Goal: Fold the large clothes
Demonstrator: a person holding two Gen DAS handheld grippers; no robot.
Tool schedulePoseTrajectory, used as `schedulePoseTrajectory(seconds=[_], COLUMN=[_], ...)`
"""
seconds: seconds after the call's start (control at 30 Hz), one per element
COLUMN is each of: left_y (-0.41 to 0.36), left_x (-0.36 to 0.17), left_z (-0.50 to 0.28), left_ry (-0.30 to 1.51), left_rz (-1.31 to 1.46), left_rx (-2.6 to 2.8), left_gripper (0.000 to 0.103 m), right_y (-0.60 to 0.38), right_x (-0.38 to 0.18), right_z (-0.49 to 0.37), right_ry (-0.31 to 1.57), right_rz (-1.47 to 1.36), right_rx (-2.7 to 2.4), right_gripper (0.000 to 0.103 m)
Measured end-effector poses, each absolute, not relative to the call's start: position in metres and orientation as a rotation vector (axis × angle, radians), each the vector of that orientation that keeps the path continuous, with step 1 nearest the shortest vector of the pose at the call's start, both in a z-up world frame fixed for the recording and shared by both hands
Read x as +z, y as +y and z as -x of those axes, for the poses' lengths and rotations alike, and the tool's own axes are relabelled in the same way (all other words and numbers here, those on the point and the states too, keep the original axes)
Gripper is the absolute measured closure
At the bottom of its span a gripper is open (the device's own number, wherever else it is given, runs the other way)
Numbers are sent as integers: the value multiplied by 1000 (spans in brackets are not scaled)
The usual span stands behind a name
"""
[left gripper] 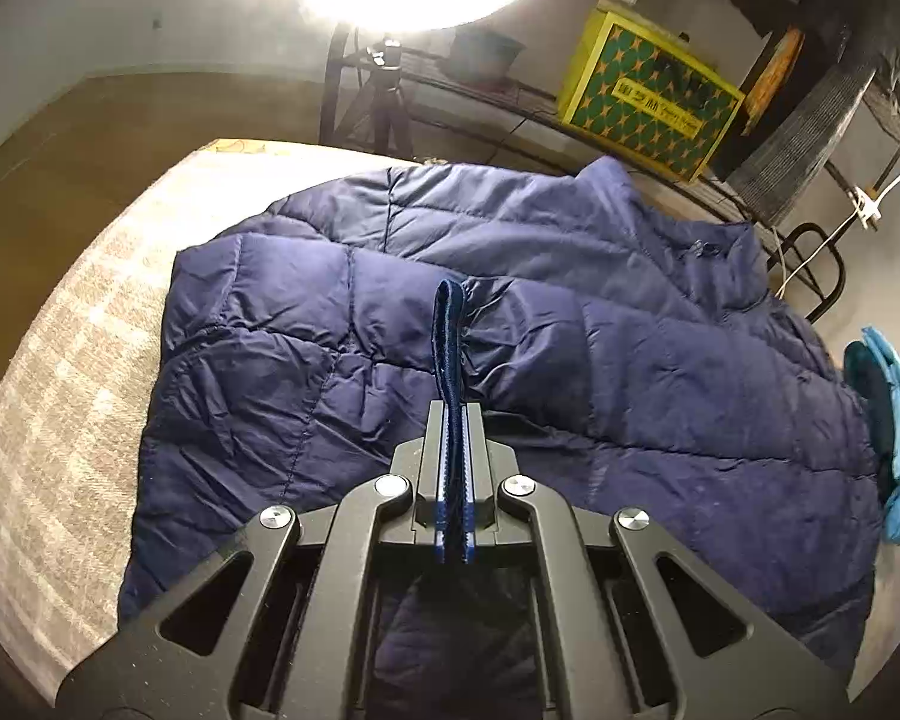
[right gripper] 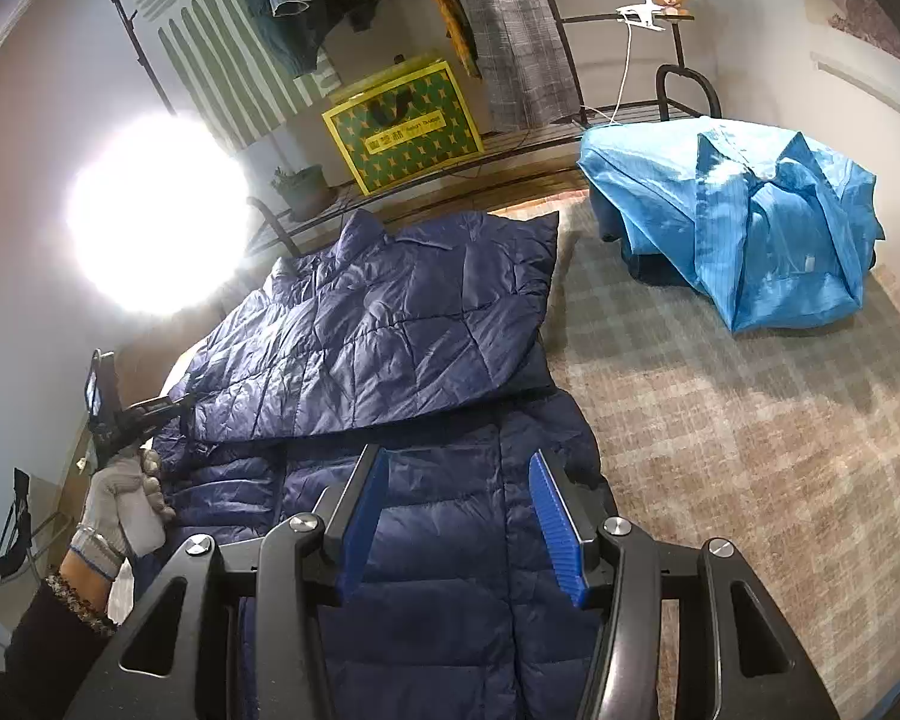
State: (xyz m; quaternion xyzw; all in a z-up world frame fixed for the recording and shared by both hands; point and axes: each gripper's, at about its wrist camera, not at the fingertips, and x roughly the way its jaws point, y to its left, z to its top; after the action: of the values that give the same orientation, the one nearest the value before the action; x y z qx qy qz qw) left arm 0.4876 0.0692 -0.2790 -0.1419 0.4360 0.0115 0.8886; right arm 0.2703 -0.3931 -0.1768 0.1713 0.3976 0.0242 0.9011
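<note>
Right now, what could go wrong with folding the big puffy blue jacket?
The left gripper pinches only a thin cuff of the navy jacket, so it might slip out. The folded sleeve looks puffy and may spring back. The right gripper is open above the jacket, holding nothing, so the body could slide on the checked cover.

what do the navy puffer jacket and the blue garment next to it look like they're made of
Navy puffer jacket: likely thin nylon or polyester shell over down or synthetic fill; it has a soft sheen, fine crinkles and stitched, puffy quilted panels.

Bright blue garment: looks like a light, smooth synthetic weave, unpadded; it is glossy, with sharp creases and faint fine stripes. Exact fibres can't be told from sight.
</note>
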Motion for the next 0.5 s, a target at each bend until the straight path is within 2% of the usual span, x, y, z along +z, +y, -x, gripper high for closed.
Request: schedulePoseTrajectory(seconds=[0.2,0.27,0.33,0.5], left_y=[67,71,78,96], left_x=[-276,-266,-250,-200], left_z=[-488,-484,-474,-431], left_ry=[929,926,906,830], left_rz=[271,280,293,298], left_rx=[19,15,10,-25], left_gripper=[102,95,92,92], right_y=[-395,-396,-397,-398], right_x=[-173,-171,-168,-160], right_z=[-268,-266,-264,-255], right_ry=[810,801,792,762], right_rz=[-346,-336,-336,-326], right_rx=[48,45,48,68], right_gripper=[51,51,51,51])
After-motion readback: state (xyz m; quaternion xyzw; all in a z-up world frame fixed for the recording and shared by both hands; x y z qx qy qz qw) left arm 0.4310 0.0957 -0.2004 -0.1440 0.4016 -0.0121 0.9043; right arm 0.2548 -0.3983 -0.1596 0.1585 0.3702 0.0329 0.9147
